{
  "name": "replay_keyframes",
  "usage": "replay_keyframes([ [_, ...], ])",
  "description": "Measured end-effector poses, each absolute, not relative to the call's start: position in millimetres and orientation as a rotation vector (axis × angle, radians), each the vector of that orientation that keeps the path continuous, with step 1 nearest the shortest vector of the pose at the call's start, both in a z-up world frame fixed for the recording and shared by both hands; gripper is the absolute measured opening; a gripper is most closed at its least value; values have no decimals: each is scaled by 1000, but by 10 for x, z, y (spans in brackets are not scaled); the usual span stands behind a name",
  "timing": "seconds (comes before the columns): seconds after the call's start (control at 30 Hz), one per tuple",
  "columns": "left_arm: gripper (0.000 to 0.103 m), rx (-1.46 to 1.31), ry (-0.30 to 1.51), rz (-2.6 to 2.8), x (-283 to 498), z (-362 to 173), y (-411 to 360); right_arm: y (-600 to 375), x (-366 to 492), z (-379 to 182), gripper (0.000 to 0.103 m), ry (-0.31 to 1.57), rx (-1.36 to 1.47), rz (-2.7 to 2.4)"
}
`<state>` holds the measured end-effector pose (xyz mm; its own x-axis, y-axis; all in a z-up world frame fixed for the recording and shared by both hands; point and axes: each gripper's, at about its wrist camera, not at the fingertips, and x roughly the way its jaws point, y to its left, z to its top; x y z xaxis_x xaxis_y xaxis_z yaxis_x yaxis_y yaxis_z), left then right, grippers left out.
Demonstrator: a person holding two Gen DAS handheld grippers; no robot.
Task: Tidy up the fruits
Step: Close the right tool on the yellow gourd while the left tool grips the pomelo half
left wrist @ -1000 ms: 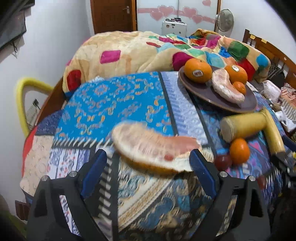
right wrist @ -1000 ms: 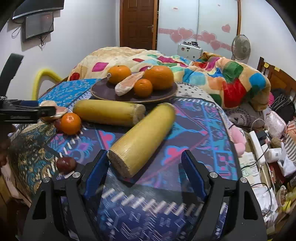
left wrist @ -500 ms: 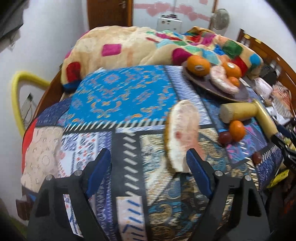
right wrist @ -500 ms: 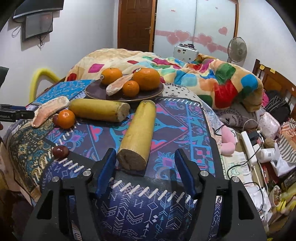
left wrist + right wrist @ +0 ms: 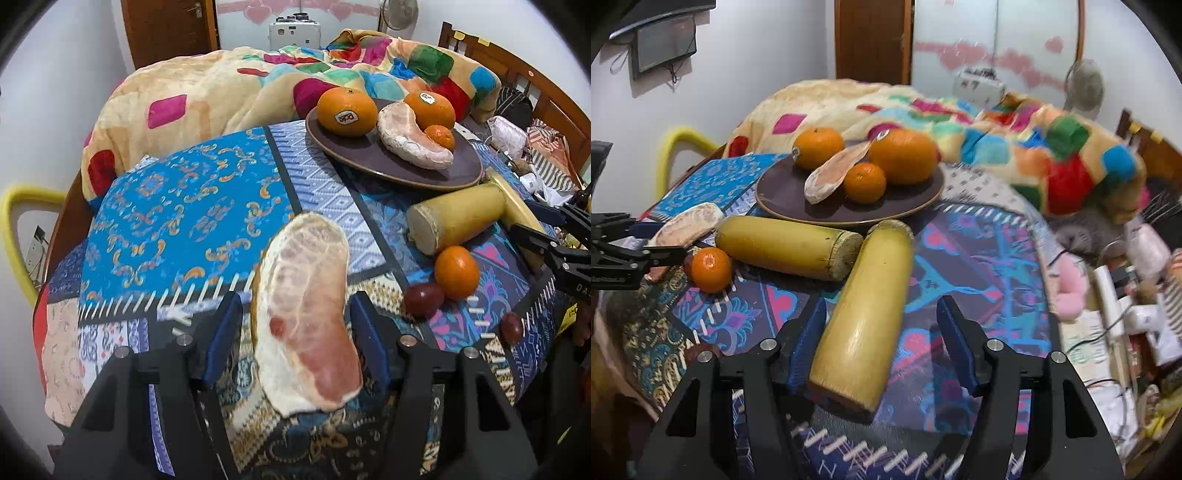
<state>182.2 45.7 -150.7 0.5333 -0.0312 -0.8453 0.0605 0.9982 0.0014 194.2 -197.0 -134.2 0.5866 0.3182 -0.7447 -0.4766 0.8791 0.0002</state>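
Bed: patchwork cloth (image 5: 177, 206) spread over it, carrying all the fruit; a blanket (image 5: 221, 88) with coloured squares heaped behind.

Plate (image 5: 351, 158): dark, round, at the far side of the cloth. Holds two large oranges (image 5: 347, 110), one small orange (image 5: 439, 136) and one peeled pomelo segment (image 5: 410, 136).

Two yellow cut stalks: one (image 5: 783, 245) lies crosswise just in front of the plate; the other (image 5: 864, 314) points toward the right wrist camera, its far end touching or nearly touching the first.

Right gripper (image 5: 882, 345): jaws have just been closing, the near end of the second stalk between them. The left pad sits against the stalk; a gap shows at the right pad, so no grip.

Left gripper (image 5: 295, 336): jaws have just been closing around a second pomelo segment (image 5: 306, 314), lengthwise between the pads. The right pad is at its edge; whether both press I cannot tell.

Loose small orange (image 5: 456, 271): on the cloth beside the crosswise stalk.

Two small dark red fruits (image 5: 423, 299): one against that orange, one apart nearer the cloth's edge.
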Motion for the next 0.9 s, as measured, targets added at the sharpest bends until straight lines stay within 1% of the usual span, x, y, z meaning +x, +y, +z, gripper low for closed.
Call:
replay_keyframes([
  [0.07,61,32,1008,-72,1881,-1524,467,-1965,1993,-1346,49,839,-221,477],
  [0.17,61,6,1006,-94,1965,-1541,516,-1985,2033,-1333,44,866,-234,499],
  [0.27,59,17,995,-111,1962,-1548,502,-2056,2051,-1318,42,882,-236,502],
  [0.33,52,49,987,-135,1949,-1537,451,-2101,2086,-1308,41,896,-229,506],
  [0.53,51,69,993,-144,1967,-1530,434,-2049,2282,-1382,40,955,-208,522],
  [0.63,50,58,1000,-139,1995,-1524,454,-2014,2317,-1372,33,952,-215,524],
  [0.9,49,81,965,-116,1921,-1433,389,-2101,2224,-1265,33,906,-208,493],
])
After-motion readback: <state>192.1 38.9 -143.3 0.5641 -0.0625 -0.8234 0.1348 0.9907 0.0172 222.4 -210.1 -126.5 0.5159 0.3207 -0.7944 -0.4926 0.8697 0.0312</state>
